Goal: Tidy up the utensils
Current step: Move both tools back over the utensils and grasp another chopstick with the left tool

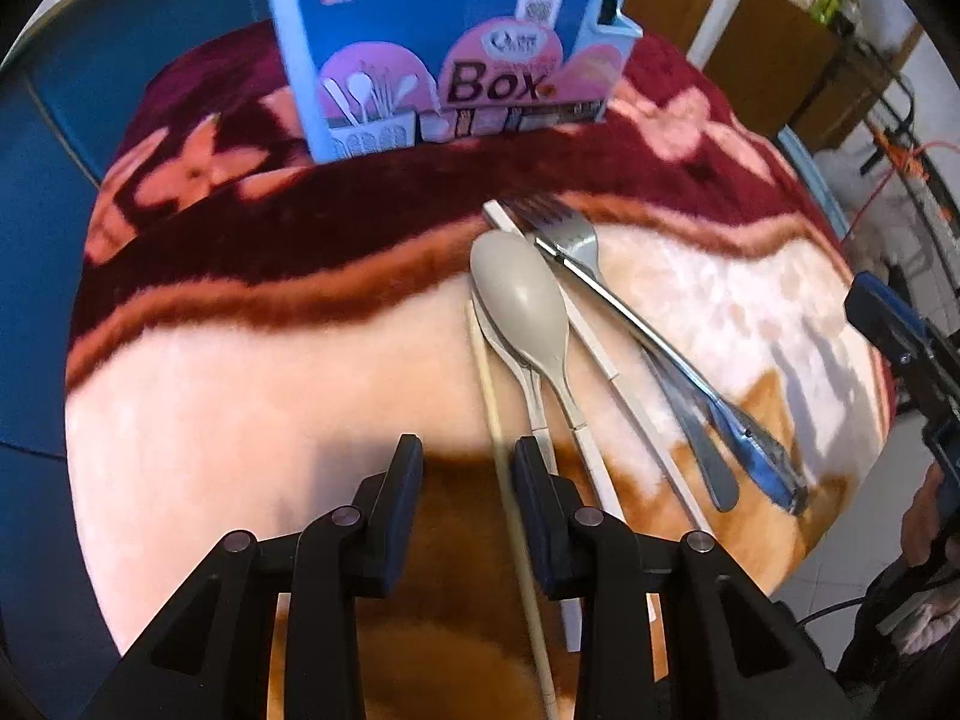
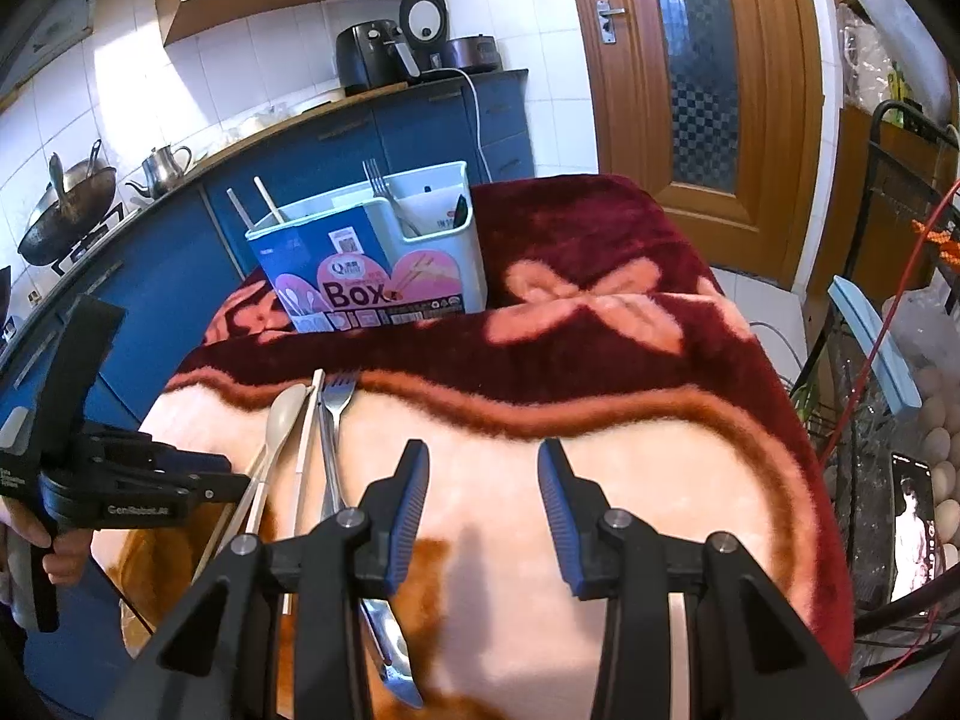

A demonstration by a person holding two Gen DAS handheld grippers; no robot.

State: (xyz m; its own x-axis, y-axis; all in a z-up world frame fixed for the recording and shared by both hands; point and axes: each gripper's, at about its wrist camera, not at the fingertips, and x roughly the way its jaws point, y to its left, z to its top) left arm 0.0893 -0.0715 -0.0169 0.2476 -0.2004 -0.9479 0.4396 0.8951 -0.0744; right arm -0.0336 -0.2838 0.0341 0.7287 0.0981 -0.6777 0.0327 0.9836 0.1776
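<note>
A pale blue utensil box [image 1: 444, 42] stands at the far side of the blanket-covered table; in the right wrist view the box [image 2: 372, 264] holds a fork and two chopsticks. Loose utensils lie in a bunch on the blanket: a grey spoon [image 1: 528, 294], a steel fork [image 1: 570, 234], a knife [image 1: 708, 408], white chopsticks [image 1: 594, 348] and a wooden chopstick [image 1: 510, 504]. My left gripper [image 1: 465, 468] is open, its fingers either side of the wooden chopstick. My right gripper [image 2: 483, 480] is open and empty over bare blanket, right of the fork [image 2: 336, 402] and spoon [image 2: 285, 414].
A red and cream floral blanket [image 2: 600, 420] covers the table. Blue kitchen cabinets [image 2: 336, 138] with appliances stand behind. A wooden door [image 2: 696, 78] is at the back right. A wire rack [image 2: 888, 372] with eggs and a phone stands off the table's right edge.
</note>
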